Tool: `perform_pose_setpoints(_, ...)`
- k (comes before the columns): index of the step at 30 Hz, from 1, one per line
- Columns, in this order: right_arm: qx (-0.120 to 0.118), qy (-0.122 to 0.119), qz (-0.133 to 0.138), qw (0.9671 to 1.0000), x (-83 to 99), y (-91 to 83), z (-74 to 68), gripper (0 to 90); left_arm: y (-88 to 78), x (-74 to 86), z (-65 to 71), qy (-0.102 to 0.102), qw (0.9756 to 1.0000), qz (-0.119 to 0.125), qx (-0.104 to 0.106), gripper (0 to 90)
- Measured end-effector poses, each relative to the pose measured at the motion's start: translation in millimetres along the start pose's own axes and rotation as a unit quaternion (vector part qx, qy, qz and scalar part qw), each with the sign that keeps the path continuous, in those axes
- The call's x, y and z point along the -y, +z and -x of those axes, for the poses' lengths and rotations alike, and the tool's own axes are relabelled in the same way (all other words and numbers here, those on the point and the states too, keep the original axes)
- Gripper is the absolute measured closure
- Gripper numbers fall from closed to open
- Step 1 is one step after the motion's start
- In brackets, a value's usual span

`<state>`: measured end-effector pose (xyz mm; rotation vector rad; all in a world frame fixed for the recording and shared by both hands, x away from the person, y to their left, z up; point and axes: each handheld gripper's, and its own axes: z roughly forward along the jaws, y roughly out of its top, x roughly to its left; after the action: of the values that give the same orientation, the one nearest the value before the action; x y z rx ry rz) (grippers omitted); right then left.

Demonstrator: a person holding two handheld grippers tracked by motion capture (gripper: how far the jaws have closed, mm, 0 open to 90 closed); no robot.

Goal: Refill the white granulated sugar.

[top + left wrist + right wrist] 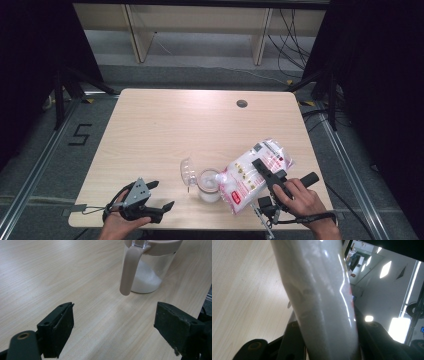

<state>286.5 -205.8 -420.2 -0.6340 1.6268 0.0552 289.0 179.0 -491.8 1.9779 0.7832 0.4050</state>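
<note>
A clear jar (209, 187) with a beige rim stands near the table's front edge, its clear lid (187, 172) flipped open to the left. White grains lie in the bottom of the jar (147, 277), and a beige handle (127, 272) hangs down its side. My right gripper (265, 172) is shut on a plastic bag of white grains (250, 175), which is tilted with its lower corner at the jar's mouth. In the right gripper view the bag (322, 295) sits between the jaws of my right gripper (329, 340). My left gripper (162, 195) rests open left of the jar; the jaws of this left gripper (117, 325) are empty.
The wooden table (165, 130) has a small round cable hole (242, 103) at the back right. Black stands and cables flank the table on the floor, and a pale shelf unit (200, 30) stands behind it.
</note>
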Motion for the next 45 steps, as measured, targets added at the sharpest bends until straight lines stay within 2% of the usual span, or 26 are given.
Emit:
perform_pose_setpoints(10, -0.009, 0.005, -0.006, 0.9999, -0.4, -1.8, 0.3, 68.1, -0.8, -0.4, -0.1, 0.002, 1.0000, 0.003, 0.000, 15.6)
perform_pose_setpoints(11, -0.005, -0.003, -0.003, 1.0000, -0.4, -1.5, 1.8, 68.1, -0.9, -0.8, -1.6, 0.012, 0.9999, 0.002, 0.001, 15.6)
perform_pose_setpoints(13, -0.003, 0.012, -0.004, 0.9999, 0.6, -1.0, -1.1, 68.1, -1.0, -0.6, -1.9, 0.015, 0.9999, 0.001, -0.001, 15.6)
perform_pose_setpoints(15, -0.005, 0.010, -0.007, 0.9999, 1.1, -1.6, -0.8, 68.1, -0.1, -0.4, -1.3, 0.013, 0.9999, 0.006, 0.000, 15.6)
perform_pose_setpoints(16, -0.005, 0.011, -0.009, 0.9999, 1.3, -2.0, -1.1, 68.1, 0.3, 0.2, 0.4, -0.003, 1.0000, 0.006, 0.000, 15.6)
perform_pose_setpoints(22, -0.002, 0.003, -0.004, 1.0000, 1.3, -1.5, 0.9, 68.1, -0.4, 0.1, -0.1, 0.001, 1.0000, 0.000, -0.001, 15.6)
perform_pose_setpoints(24, -0.002, 0.011, -0.009, 0.9999, 1.5, -2.4, -0.4, 68.2, -0.3, 0.3, 0.1, 0.002, 1.0000, 0.000, -0.001, 15.6)
perform_pose_setpoints(31, -0.002, 0.006, -0.007, 1.0000, 1.5, -2.0, 0.3, 68.2, -0.1, 0.3, 0.0, 0.002, 1.0000, -0.001, -0.001, 15.6)
perform_pose_setpoints(33, -0.005, 0.016, -0.011, 0.9998, 1.1, -2.7, -1.0, 68.2, 0.1, 0.5, 0.2, 0.002, 1.0000, -0.001, 0.000, 15.6)
perform_pose_setpoints(36, -0.004, 0.008, -0.010, 0.9999, 1.1, -2.1, -0.3, 68.2, 0.1, 0.3, 0.2, 0.003, 1.0000, -0.001, 0.000, 15.6)
perform_pose_setpoints(40, -0.006, 0.016, -0.012, 0.9998, 1.5, -1.9, -1.8, 68.2, 0.0, 0.6, 0.3, 0.001, 1.0000, -0.001, 0.000, 15.6)
perform_pose_setpoints(43, -0.003, 0.005, -0.009, 0.9999, 1.5, -1.8, 0.3, 68.3, 0.0, 0.0, -0.1, 0.001, 1.0000, 0.000, -0.001, 15.6)
perform_pose_setpoints(45, -0.005, 0.012, -0.011, 0.9999, 1.4, -2.3, -0.3, 68.3, -0.3, 0.4, 0.0, 0.002, 1.0000, -0.002, -0.003, 15.6)
